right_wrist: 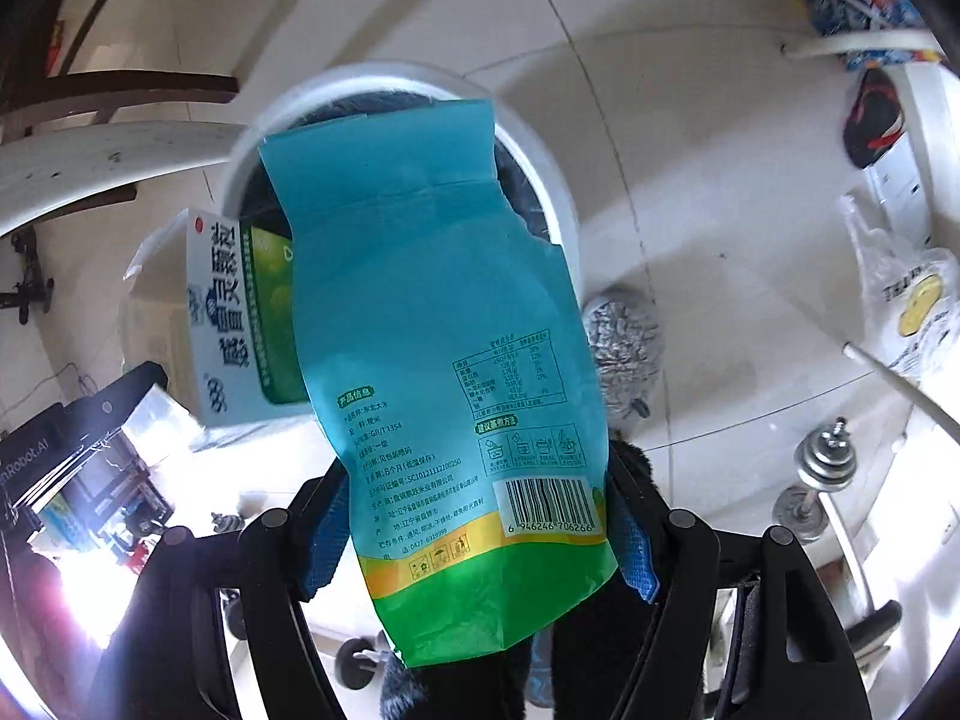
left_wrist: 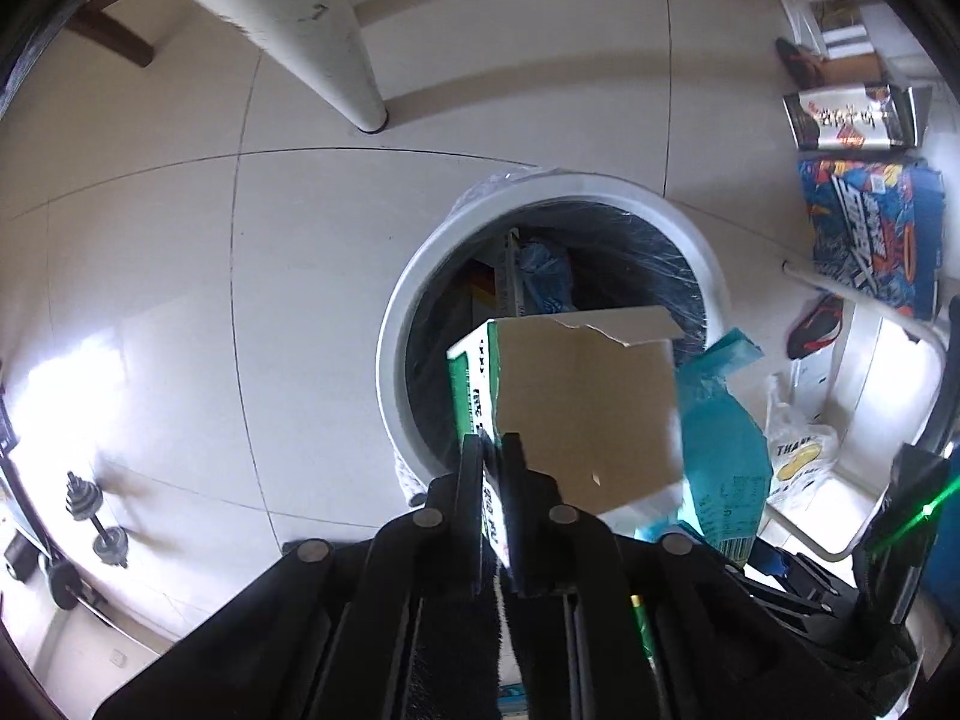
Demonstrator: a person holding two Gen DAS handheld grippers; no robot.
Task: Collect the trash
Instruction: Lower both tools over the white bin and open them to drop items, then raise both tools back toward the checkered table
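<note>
The cardboard box (left_wrist: 576, 408) looked light and stiff, probably empty, so a pinch on one wall seemed enough; the left gripper (left_wrist: 493, 450) was clenched on its green edge, the box standing just ahead of the fingers, above the open trash bin (left_wrist: 420, 264); the teal pouch (right_wrist: 444, 360), thin and slippery, hung from the right gripper (right_wrist: 480, 546), grasped at its lower part, over the same bin.

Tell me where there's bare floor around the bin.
Bare tile lies left of the trash bin, between the chair leg and the dumbbells. The right side is crowded: printed cartons, plastic bag, shoe.
</note>
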